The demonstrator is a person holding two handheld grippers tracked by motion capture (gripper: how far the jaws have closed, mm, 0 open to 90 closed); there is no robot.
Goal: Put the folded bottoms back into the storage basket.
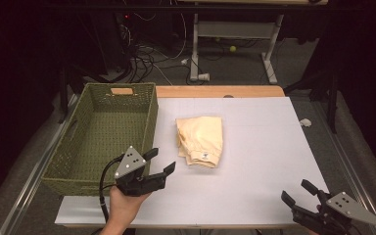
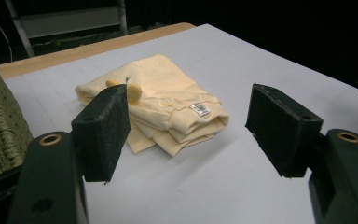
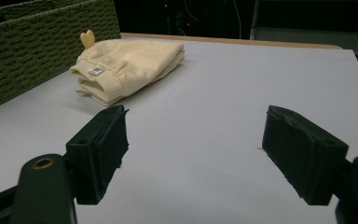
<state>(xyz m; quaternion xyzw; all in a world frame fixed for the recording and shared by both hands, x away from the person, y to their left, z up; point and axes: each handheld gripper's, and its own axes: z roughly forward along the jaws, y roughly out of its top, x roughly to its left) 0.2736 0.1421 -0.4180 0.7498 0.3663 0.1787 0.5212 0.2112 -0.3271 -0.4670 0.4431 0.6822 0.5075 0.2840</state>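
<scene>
Left hand-held gripper (image 1: 157,163): held in the person's hand (image 1: 125,200) at the near left of the surface, just right of the basket's near corner; jaws spread apart with nothing between them, pointing toward the folded garment.
Left hand-held gripper, own view: the two black pads (image 2: 103,131) frame the garment, which lies beyond them and apart from both.
Right hand-held gripper (image 1: 299,192): low at the near right edge of the surface, well apart from the garment; jaws wide open and empty, above bare surface.
Folded garment (image 1: 200,140): pale yellow cloth, folded into a compact stack, lying flat near the middle of the surface, just right of the basket; a small label (image 2: 200,109) shows on its near edge.
Basket (image 1: 149,128): green woven, rectangular, at the left side of the surface, with a handle slot in its far wall.
Surface (image 1: 259,147): white sheet over a wooden top whose bare strip shows along the far edge.
</scene>
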